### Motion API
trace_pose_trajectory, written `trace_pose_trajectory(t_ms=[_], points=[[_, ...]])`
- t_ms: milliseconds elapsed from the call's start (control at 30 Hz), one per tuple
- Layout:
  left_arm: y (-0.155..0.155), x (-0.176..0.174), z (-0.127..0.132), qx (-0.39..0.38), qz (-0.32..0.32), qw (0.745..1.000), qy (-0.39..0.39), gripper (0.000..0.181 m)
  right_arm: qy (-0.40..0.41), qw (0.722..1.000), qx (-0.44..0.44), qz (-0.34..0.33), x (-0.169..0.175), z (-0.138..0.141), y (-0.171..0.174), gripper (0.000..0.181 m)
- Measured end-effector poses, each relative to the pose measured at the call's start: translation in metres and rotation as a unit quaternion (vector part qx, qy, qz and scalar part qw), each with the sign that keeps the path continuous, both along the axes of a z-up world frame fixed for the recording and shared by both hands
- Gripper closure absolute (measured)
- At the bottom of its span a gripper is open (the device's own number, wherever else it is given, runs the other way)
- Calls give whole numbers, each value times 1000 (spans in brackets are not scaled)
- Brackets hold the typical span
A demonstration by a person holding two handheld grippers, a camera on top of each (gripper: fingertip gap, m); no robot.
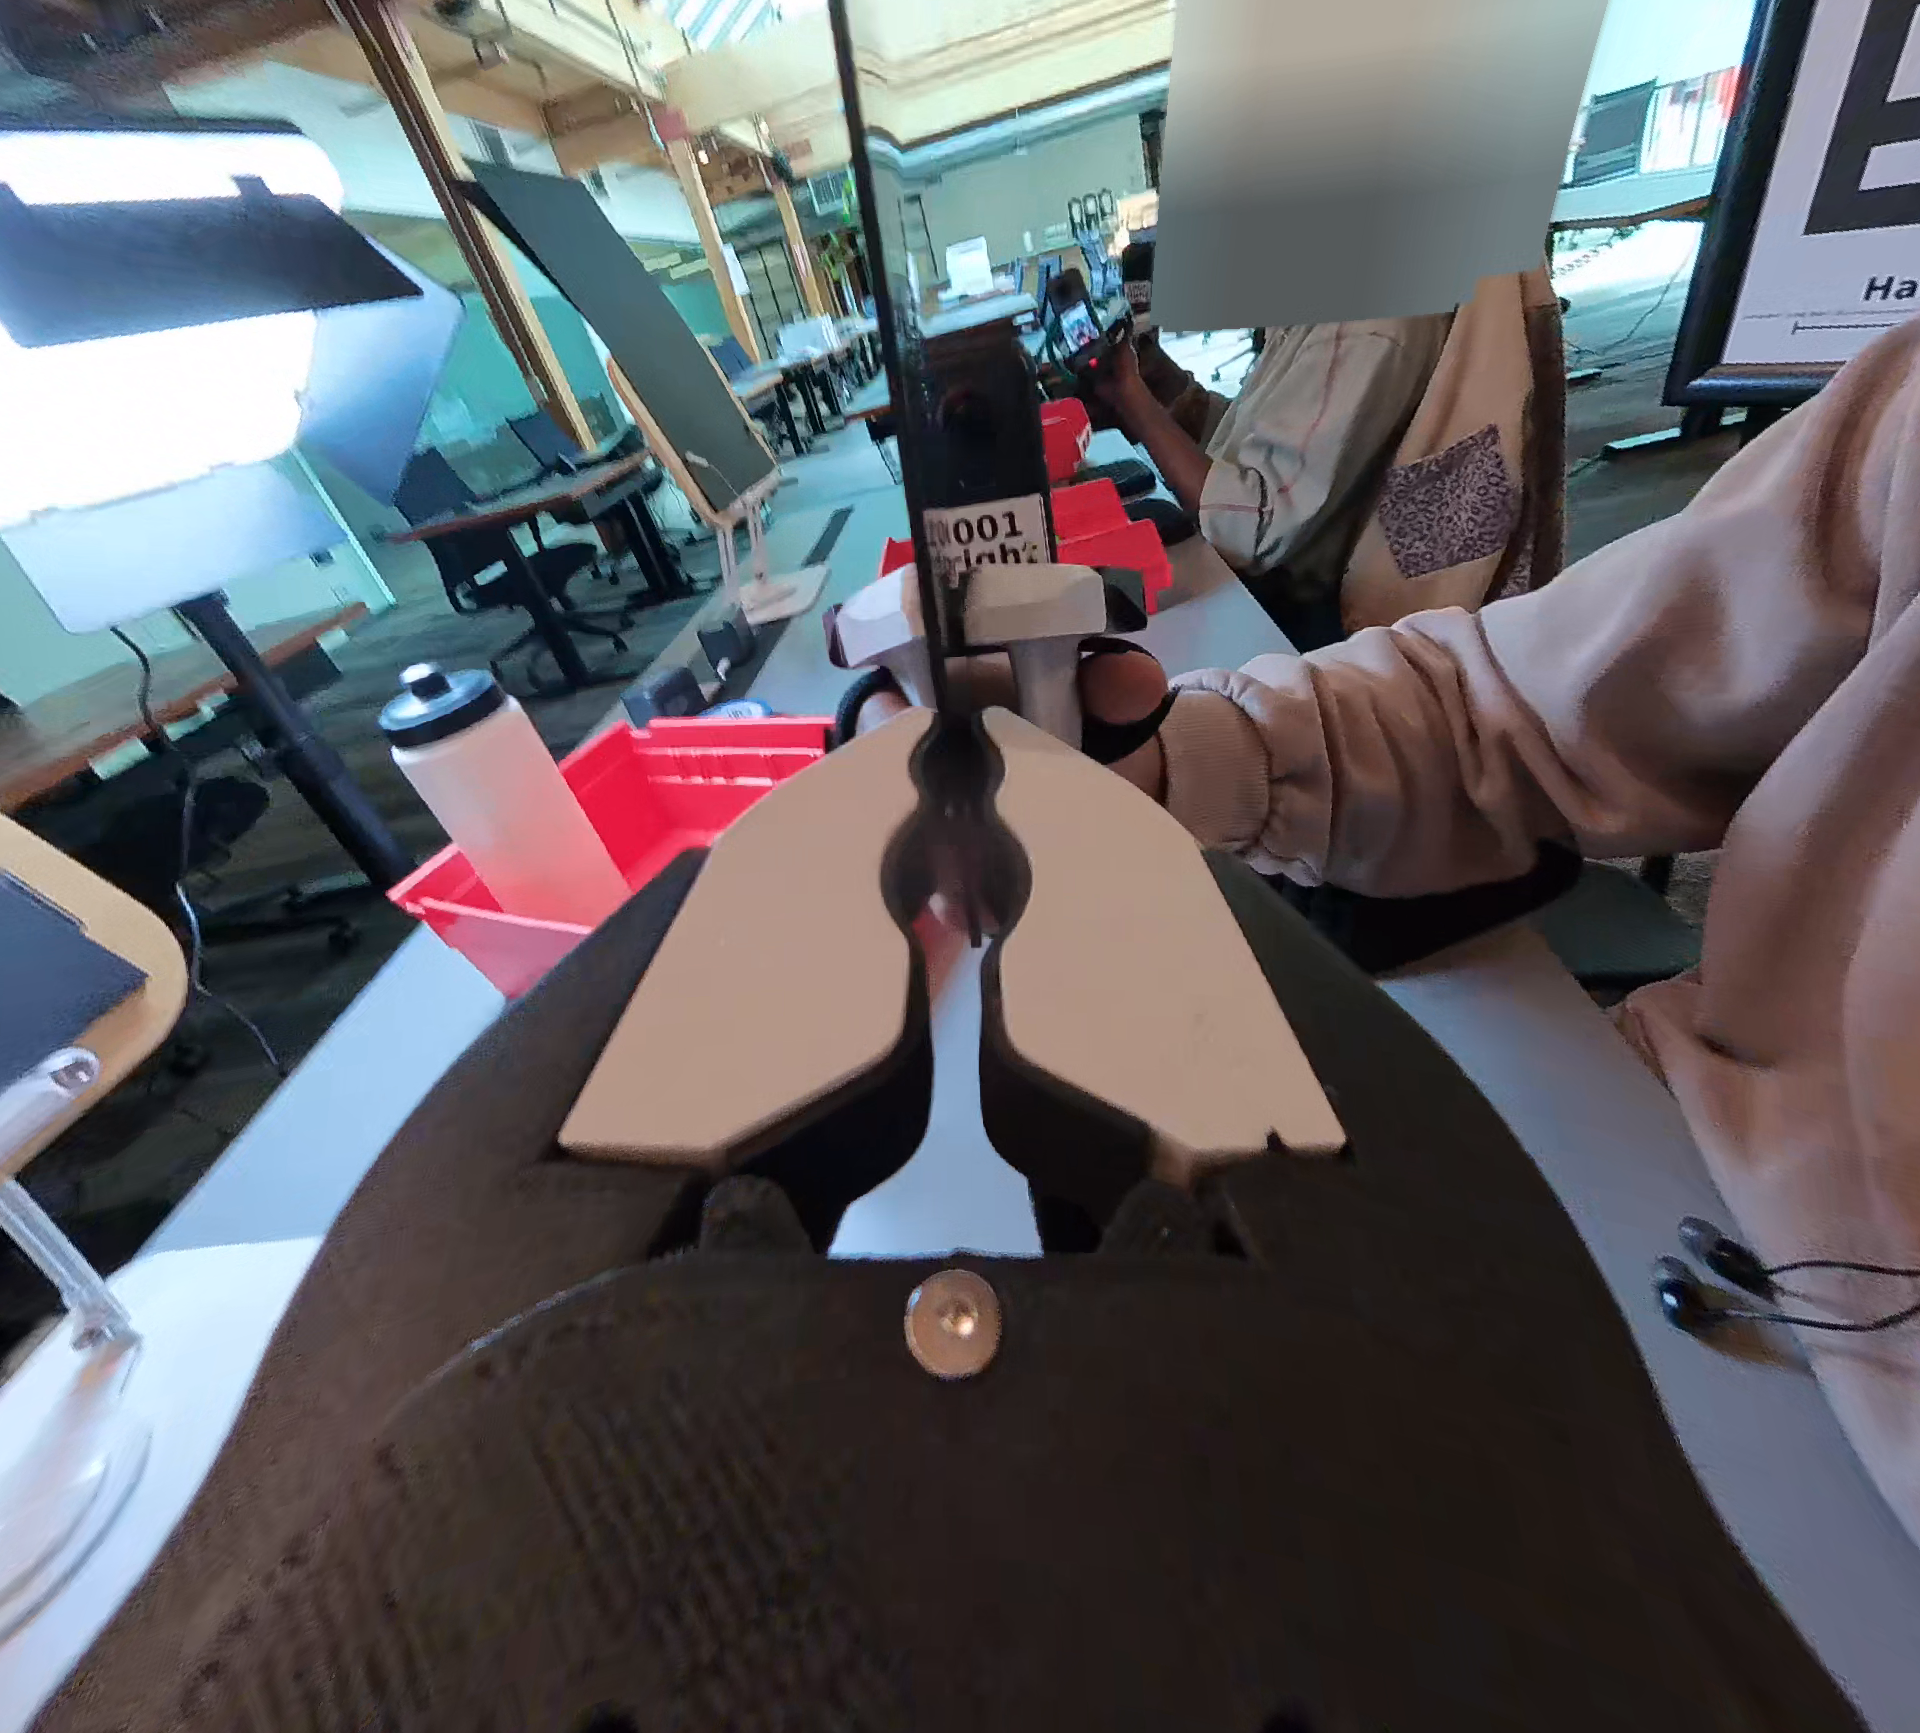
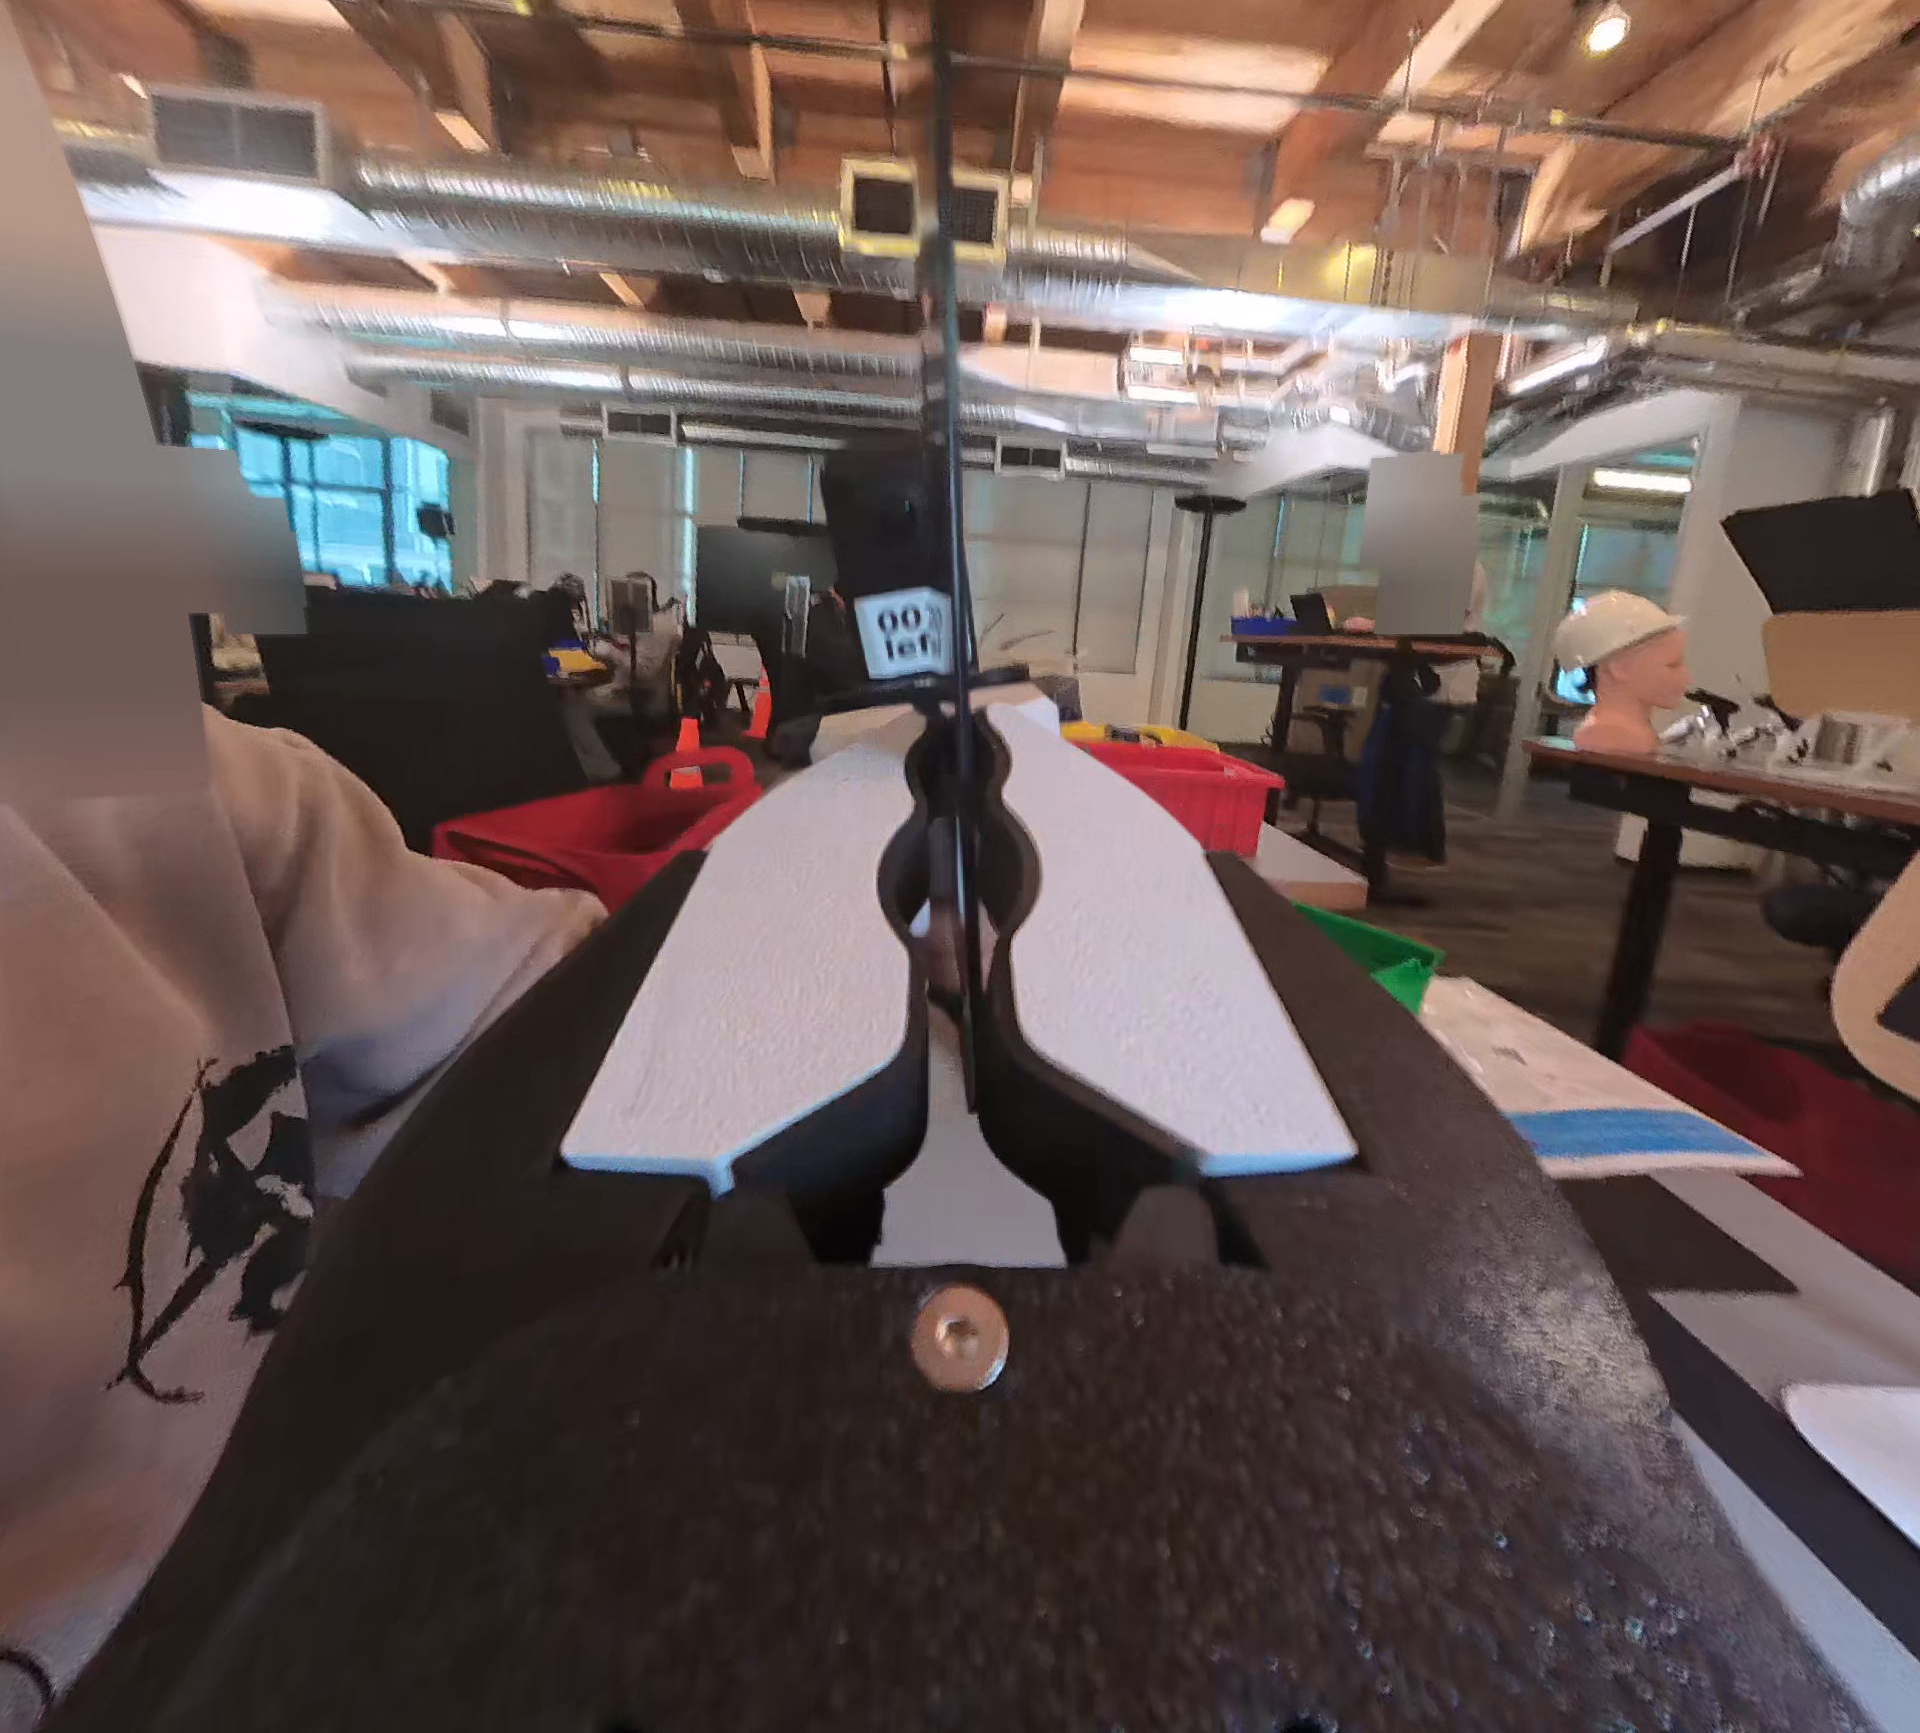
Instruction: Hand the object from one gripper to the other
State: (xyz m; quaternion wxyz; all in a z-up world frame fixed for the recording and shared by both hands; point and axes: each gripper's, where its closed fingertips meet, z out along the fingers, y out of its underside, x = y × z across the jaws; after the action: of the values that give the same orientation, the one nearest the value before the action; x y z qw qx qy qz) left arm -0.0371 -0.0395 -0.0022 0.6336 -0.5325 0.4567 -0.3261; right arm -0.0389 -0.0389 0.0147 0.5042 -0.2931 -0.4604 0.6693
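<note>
A thin black rod (image 1: 862,177) runs up out of the top of the frame, and its lower end sits between the fingers of my left gripper (image 1: 953,733), which is shut on it. Just beyond, the right gripper (image 1: 987,457) faces it, held by a hand (image 1: 1122,696). In the right wrist view the same rod (image 2: 940,125) passes between the closed fingers of my right gripper (image 2: 956,733), and the left gripper (image 2: 888,540) shows close behind the tips. Both grippers hold the rod above the table.
A white table (image 1: 1507,1112) lies below, with red bins (image 1: 675,779), a white bottle (image 1: 488,779) and earbuds (image 1: 1714,1288). A seated person (image 1: 1382,457) is behind. A bright lamp (image 1: 156,312) stands left. A green bin (image 2: 1371,956) sits right. Left and right tips are no more than a few centimetres apart.
</note>
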Motion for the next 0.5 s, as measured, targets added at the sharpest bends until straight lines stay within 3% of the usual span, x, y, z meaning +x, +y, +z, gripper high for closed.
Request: trace_pose_trajectory(t_ms=[233,300,400,500], points=[[4,-24,-26,-78,32,988,125,179,-71,988,113,-80,15,4,8,148],[1,-25,-34,-90,28,983,155,179,-65,985,136,-87,18,6,4,176],[1,-26,-27,-70,25,988,134,178,-35,992,106,-52,20,13,-1,180],[-2,-21,-4,-27,6,999,44,171,51,998,27,-9,34,31,4,179]])
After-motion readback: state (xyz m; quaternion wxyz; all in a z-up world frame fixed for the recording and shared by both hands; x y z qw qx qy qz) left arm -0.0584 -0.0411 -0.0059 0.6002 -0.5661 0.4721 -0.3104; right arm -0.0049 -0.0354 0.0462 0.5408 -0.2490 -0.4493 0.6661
